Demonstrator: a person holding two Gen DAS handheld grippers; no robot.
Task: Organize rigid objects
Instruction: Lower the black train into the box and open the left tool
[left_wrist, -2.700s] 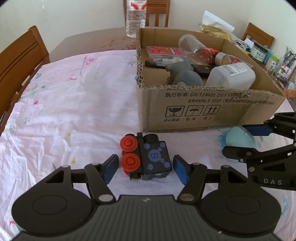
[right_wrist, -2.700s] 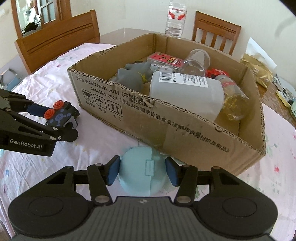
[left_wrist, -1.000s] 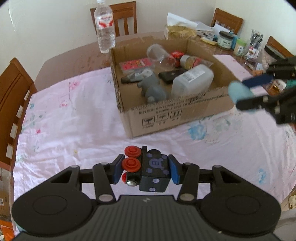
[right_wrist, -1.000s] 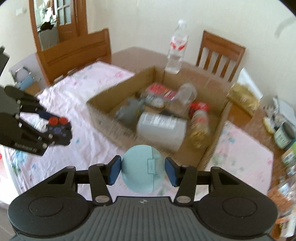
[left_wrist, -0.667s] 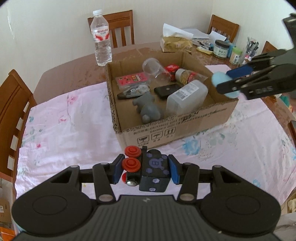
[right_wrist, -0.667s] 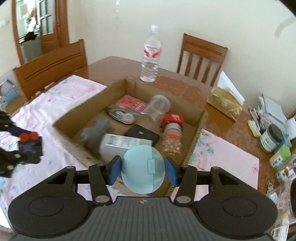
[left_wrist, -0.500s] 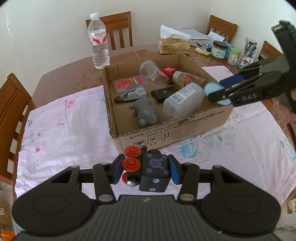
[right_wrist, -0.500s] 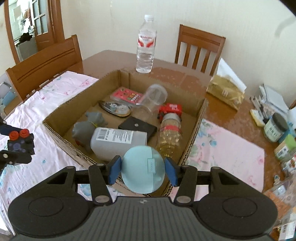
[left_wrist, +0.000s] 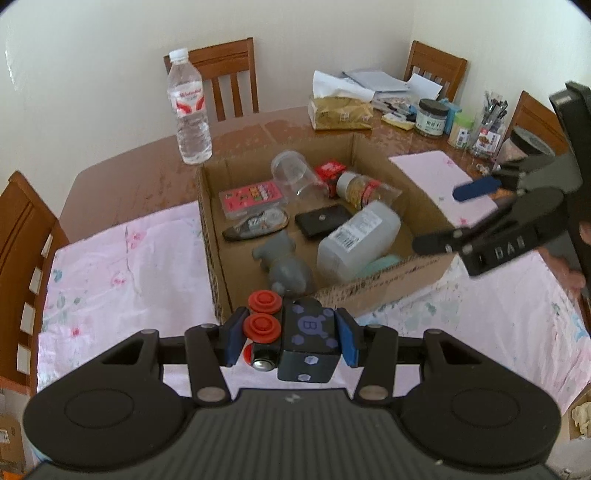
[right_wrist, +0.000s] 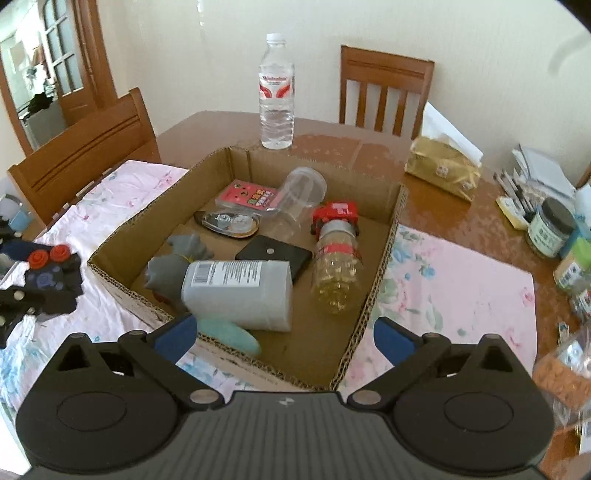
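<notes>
Right wrist view: right gripper (right_wrist: 282, 334) was opening, nothing between its jaws, above the cardboard box's (right_wrist: 382, 277) near edge; left gripper (left_wrist: 289, 338) pinched a black toy train (left_wrist: 295, 338).

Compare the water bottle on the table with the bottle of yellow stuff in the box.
The water bottle stands upright on bare wood outside the cardboard box; the yellow-filled bottle lies on its side inside it. The water bottle holds clear liquid and has a white cap; the other's contents are yellowish. Both are clear plastic with red on their labels.

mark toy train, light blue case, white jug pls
toy train (left_wrist: 295, 338): left wrist view, black top between the pads.
light blue case (right_wrist: 229, 334): right wrist view, upper face, inside box.
white jug (right_wrist: 240, 291): right wrist view, side wall.
</notes>
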